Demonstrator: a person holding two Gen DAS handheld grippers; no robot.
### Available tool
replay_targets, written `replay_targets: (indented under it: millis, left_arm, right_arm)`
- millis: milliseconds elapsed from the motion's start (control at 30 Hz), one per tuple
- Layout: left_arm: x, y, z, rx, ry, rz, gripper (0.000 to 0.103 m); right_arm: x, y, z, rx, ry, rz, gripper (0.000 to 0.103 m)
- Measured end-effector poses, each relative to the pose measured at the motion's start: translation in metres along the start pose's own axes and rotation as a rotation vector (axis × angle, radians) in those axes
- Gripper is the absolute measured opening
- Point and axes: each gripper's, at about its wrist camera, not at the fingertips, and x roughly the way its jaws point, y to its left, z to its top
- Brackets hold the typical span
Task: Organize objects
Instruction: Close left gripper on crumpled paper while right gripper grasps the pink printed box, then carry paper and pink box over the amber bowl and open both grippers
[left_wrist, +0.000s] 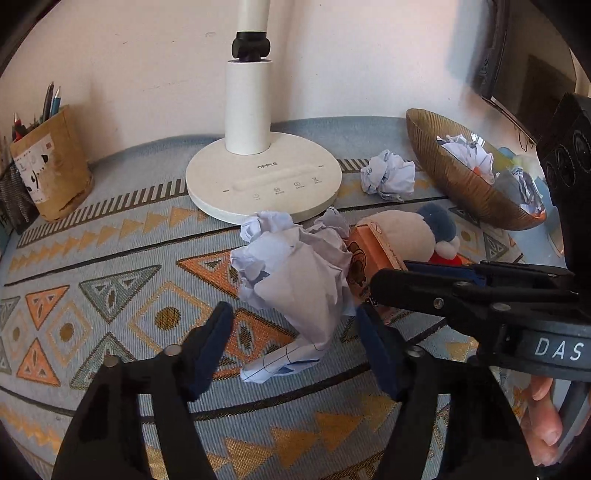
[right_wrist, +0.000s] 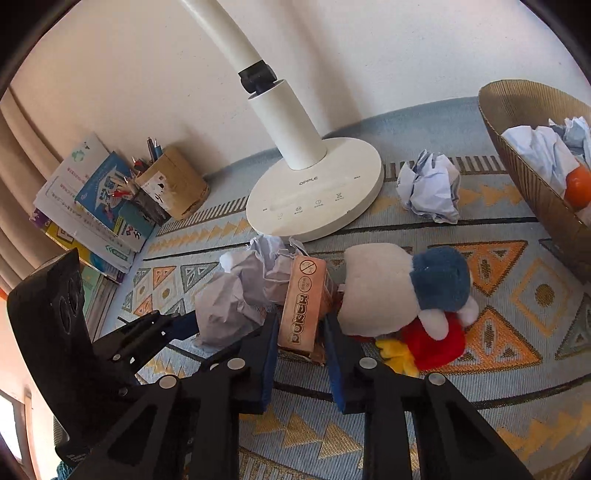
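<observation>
A large crumpled paper ball (left_wrist: 295, 280) lies on the patterned cloth between the open fingers of my left gripper (left_wrist: 295, 343), which do not touch it. It also shows in the right wrist view (right_wrist: 236, 295). An orange poker card box (right_wrist: 304, 302) lies beside it against a plush toy (right_wrist: 402, 295). My right gripper (right_wrist: 301, 354) has a finger on each side of the box's near end; I cannot tell whether they press it. In the left wrist view the right gripper (left_wrist: 391, 280) reaches in from the right at the box (left_wrist: 369, 266).
A white lamp base (left_wrist: 262, 181) stands behind the paper. A second paper ball (left_wrist: 388, 173) lies right of it. A brown bowl (left_wrist: 454, 173) at the right holds crumpled papers. A paper pen holder (left_wrist: 51, 166) stands far left, with stacked books (right_wrist: 92, 206) beside it.
</observation>
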Motion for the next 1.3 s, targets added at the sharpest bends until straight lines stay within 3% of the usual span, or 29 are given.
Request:
replay_targets:
  millis: [67,267,333,400,500,567,600,700,733,900,967,1067,1100,1167,1300]
  left_arm:
    - [0.0,-0.001,-0.002,0.015,-0.001,0.015,0.028]
    - [-0.051,0.012,-0.026,-0.061,-0.099,-0.031,0.028]
    - [-0.066,0.017,-0.039,-0.106,-0.12,-0.035,0.028]
    - [-0.074,0.021,-0.051,-0.141,-0.129,-0.018,0.028]
    - [-0.072,0.029,-0.061,-0.181,-0.141,0.029,0.029]
    - [-0.069,0.031,-0.068,-0.183,-0.149,0.08,0.029]
    - [-0.07,0.033,-0.068,-0.189,-0.146,0.073,0.029]
    - [-0.076,0.034,-0.069,-0.188,-0.186,0.061,0.03]
    - [-0.072,0.033,-0.068,-0.184,-0.172,0.069,0.03]
    - [-0.072,0.029,-0.07,-0.157,-0.175,0.082,0.03]
    - [-0.072,0.028,-0.071,-0.154,-0.172,0.087,0.03]
    - [-0.073,0.028,-0.071,-0.151,-0.177,0.088,0.03]
    - [-0.072,0.028,-0.071,-0.151,-0.176,0.088,0.03]
    - [-0.072,0.028,-0.071,-0.151,-0.173,0.091,0.03]
    - [-0.075,0.026,-0.071,-0.144,-0.19,0.101,0.03]
  right_arm:
    - [-0.013,-0.006,-0.006,0.015,-0.005,0.012,0.02]
    - [-0.056,-0.027,-0.044,0.097,0.044,0.197,0.02]
    - [-0.062,-0.036,-0.056,0.124,0.063,0.214,0.02]
    - [-0.067,-0.044,-0.061,0.13,0.039,0.162,0.02]
    - [-0.072,-0.049,-0.059,0.099,0.008,-0.046,0.02]
    - [-0.078,-0.046,-0.06,0.062,0.006,-0.08,0.024]
    - [-0.081,-0.045,-0.061,0.044,0.006,-0.067,0.032]
    - [-0.083,-0.033,-0.063,-0.053,-0.02,-0.085,0.085]
    - [-0.081,-0.028,-0.064,-0.099,-0.023,-0.097,0.089]
    - [-0.052,-0.009,-0.061,-0.201,0.054,-0.08,0.089]
    - [-0.044,0.003,-0.063,-0.266,0.06,-0.119,0.083]
    - [-0.028,0.015,-0.068,-0.355,0.098,-0.209,0.057]
    - [-0.023,0.015,-0.07,-0.367,0.112,-0.225,0.044]
    - [-0.024,0.017,-0.073,-0.389,0.104,-0.232,0.041]
    - [-0.049,0.016,-0.073,-0.335,0.049,-0.149,0.04]
